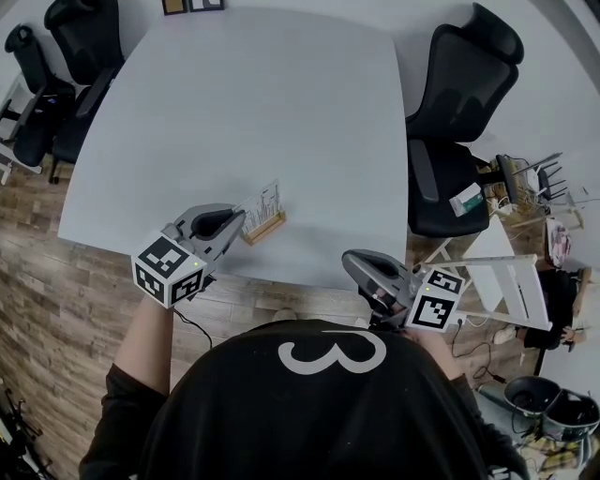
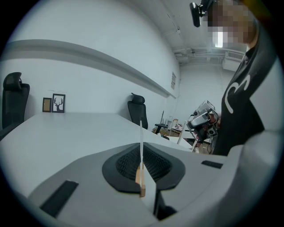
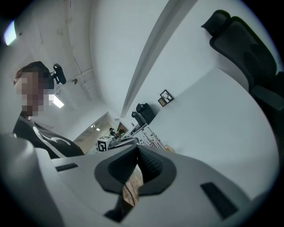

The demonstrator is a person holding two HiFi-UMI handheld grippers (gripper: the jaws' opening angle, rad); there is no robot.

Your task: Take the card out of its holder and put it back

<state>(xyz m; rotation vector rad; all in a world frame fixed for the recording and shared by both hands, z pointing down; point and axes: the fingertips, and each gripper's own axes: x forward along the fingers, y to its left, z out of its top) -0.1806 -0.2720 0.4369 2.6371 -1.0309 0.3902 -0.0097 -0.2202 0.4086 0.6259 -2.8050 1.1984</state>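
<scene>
Okay, closest in, the person's black top with its white looping mark (image 1: 333, 356) fills the bottom of the head view. Just ahead of it, the right gripper (image 1: 350, 261) (image 3: 136, 153) hangs at the near edge of the large white table (image 1: 253, 103), close to the near right corner. Its jaws are together with nothing between them, and only wood-plank floor (image 3: 129, 190) shows through the gap under the pads.

Over on the other side, the left gripper (image 1: 240, 223) (image 2: 141, 150) reaches in over the near edge. Its jaws are nipped onto the thin white card (image 1: 268, 200) (image 2: 141, 131), seen edge-on as a slim upright line between the dark ribbed pads. The card stands in the small wooden holder (image 1: 265, 228) (image 2: 140, 179), which rests on the table just inside the near edge, about midway along it.

Farther out, a black office chair (image 1: 459, 103) stands at the table's right edge. More black chairs (image 1: 66, 56) crowd the far left corner. Two small picture frames (image 1: 192, 5) (image 2: 54, 103) stand at the far edge.
</scene>
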